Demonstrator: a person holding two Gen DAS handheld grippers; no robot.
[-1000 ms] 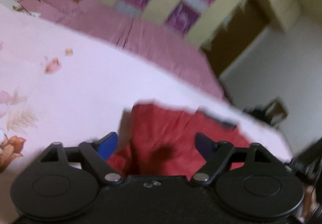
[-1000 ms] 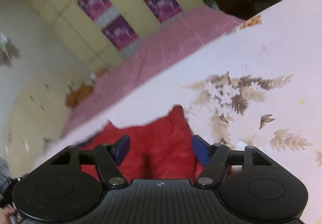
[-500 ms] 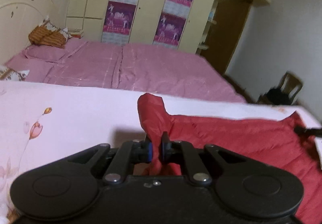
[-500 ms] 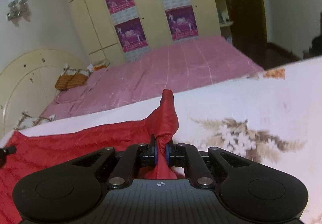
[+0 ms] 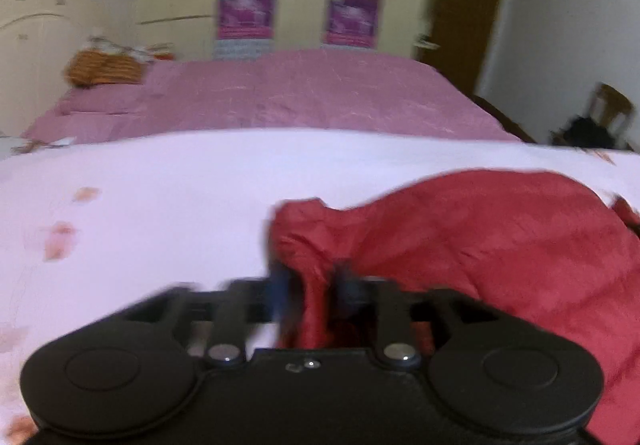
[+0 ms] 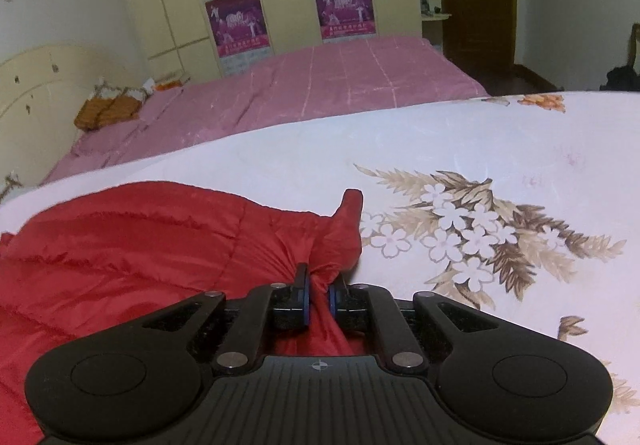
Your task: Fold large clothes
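We have a red padded garment (image 6: 132,245) spread on a pale floral sheet (image 6: 500,149), and each of our tools is at one of its corners. In the right wrist view, the right gripper (image 6: 318,295) has a twisted bunch of the red fabric between its blue-edged pads; the jaws have just been opening a little, yet the pads still press the bunch from both sides, so we hold it pinched. A small tip of cloth sticks up beyond the pads, and the rest of the garment runs off to the left of that view, lying in soft quilted folds on the sheet. Just right of the pinched corner is a printed cluster of white flowers with brown leaves (image 6: 472,233). In the left wrist view, which is blurred, the left gripper (image 5: 310,291) has a hanging fold of the same red garment (image 5: 480,237) between its jaws; these jaws have just been opening, and they stand clearly apart. Whether the pads still touch the fold we cannot tell through the blur, though the gap looks wider than the cloth. From there the garment bulges up and spreads to the right of the view. Beyond the sheet lies a bed with a pink cover (image 6: 340,85), an orange bundle (image 6: 106,111) near its head, and a cream wardrobe with purple posters (image 6: 236,19) behind it. A wooden chair (image 5: 610,111) stands at the far right of the left view.
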